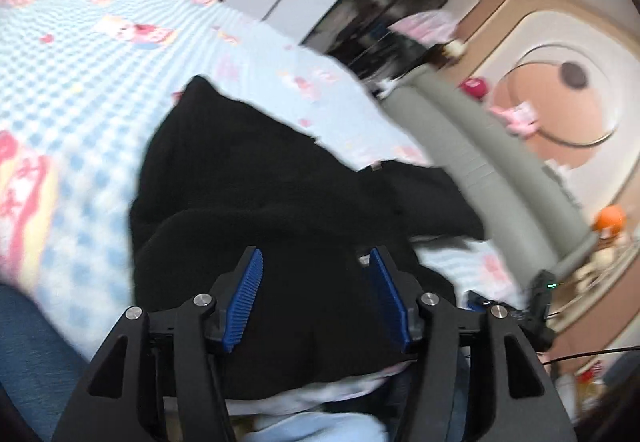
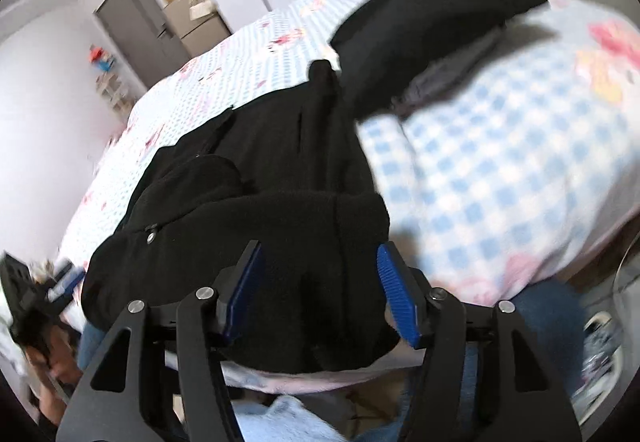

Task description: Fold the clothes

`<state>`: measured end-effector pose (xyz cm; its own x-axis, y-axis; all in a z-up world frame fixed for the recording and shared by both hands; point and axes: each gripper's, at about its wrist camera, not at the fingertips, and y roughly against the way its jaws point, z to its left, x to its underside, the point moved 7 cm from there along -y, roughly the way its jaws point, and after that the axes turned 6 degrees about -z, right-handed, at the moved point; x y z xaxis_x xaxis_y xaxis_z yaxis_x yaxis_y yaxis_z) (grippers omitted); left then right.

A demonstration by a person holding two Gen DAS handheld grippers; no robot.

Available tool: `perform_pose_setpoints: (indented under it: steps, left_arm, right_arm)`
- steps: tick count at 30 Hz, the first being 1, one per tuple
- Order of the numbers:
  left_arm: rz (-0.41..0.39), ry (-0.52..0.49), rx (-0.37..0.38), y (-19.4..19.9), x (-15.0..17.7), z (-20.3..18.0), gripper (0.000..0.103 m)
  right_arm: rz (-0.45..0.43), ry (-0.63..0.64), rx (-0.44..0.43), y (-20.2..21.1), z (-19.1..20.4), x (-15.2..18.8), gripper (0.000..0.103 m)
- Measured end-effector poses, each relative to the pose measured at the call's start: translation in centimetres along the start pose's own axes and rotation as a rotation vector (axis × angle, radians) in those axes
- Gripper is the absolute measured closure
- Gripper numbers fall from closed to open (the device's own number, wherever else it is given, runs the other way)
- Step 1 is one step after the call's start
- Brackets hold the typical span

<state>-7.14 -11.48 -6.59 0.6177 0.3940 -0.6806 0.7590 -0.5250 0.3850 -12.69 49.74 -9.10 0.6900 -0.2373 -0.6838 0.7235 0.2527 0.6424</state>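
Bed with blue-and-white checked sheet (image 1: 100, 90). Black fleece garment (image 1: 248, 178) lies bunched at its near edge. Left gripper (image 1: 316, 262) and right gripper (image 2: 320, 258): jaws apart over the fleece, neither gripping it.

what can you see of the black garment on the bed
The black fleece-like garment looks thick, soft and matte. It lies rumpled and partly folded on the blue-and-white checked bedsheet with pink prints, near the bed's front edge. A small round metal snap shows on one rolled fold. One part stretches away across the sheet, with a greyish lining exposed along it. Each wrist view shows open blue-padded jaws over a near fold; whether the pads touch the fabric is unclear.
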Motion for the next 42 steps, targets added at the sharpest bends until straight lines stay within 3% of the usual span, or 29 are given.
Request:
perform_pose_setpoints:
  steps: [3, 5, 6, 7, 10, 13, 14, 18, 22, 24, 28, 30, 33, 36, 38, 42]
  left_arm:
    - [0.017, -0.015, 0.016, -1.2, -1.4, -0.4, 0.044]
    - [0.022, -0.061, -0.040, -2.4, -3.5, 0.2, 0.044]
    - [0.050, -0.084, -0.109, -3.9, -4.5, 0.7, 0.044]
    - [0.076, -0.103, -0.171, -5.2, -5.4, 1.1, 0.045]
    - [0.106, -0.101, -0.222, -8.2, -6.7, 2.6, 0.046]
    - [0.127, -0.091, -0.234, -10.9, -6.3, 2.8, 0.045]
    - [0.136, -0.086, -0.239, -11.9, -5.8, 2.8, 0.045]
    - [0.203, -0.036, -0.274, -15.3, -2.5, 3.7, 0.045]
    - [0.236, -0.012, -0.283, -16.2, -0.9, 4.7, 0.043]
    - [0.208, 0.028, -0.316, -16.3, -1.0, 5.2, 0.040]
    - [0.217, 0.007, -0.344, -17.0, -0.8, 5.3, 0.040]
    - [0.217, 0.000, -0.351, -17.2, -0.7, 5.1, 0.039]
    - [0.208, 0.004, -0.343, -17.1, -0.7, 4.9, 0.039]
    - [0.189, -0.005, -0.337, -16.7, -1.1, 4.2, 0.040]
    - [0.181, -0.028, -0.334, -16.8, -1.0, 3.5, 0.040]
    - [0.186, -0.022, -0.344, -17.1, -0.6, 3.5, 0.039]
  right_arm:
    - [0.015, 0.055, -0.083, 0.0, 2.1, -1.9, 0.042]
    - [0.019, 0.106, -0.152, -0.9, 4.3, -4.4, 0.042]
    - [0.028, 0.125, -0.175, -1.6, 5.2, -5.5, 0.042]
    - [0.044, 0.136, -0.204, -2.8, 6.5, -6.5, 0.042]
    - [0.105, 0.154, -0.300, -7.3, 10.7, -9.3, 0.039]
    - [0.240, 0.133, -0.401, -14.8, 15.3, -10.1, 0.039]
    - [0.292, 0.142, -0.404, -17.7, 16.5, -9.9, 0.040]
    - [0.453, 0.227, -0.281, -26.3, 18.3, -7.6, 0.042]
    - [0.589, 0.298, -0.247, -29.5, 18.6, -4.2, 0.044]
    - [0.593, 0.354, -0.214, -29.6, 18.1, -3.5, 0.049]
    - [0.569, 0.380, -0.146, -29.0, 16.0, -3.8, 0.070]
    - [0.538, 0.376, -0.106, -28.3, 14.9, -4.4, 0.071]
    - [0.454, 0.332, -0.094, -27.0, 14.3, -6.1, 0.067]
    - [0.359, 0.271, -0.182, -25.1, 15.4, -8.0, 0.049]
    - [0.385, 0.268, -0.244, -25.3, 16.8, -8.0, 0.048]
    - [0.506, 0.383, -0.213, -27.9, 19.1, -5.3, 0.043]
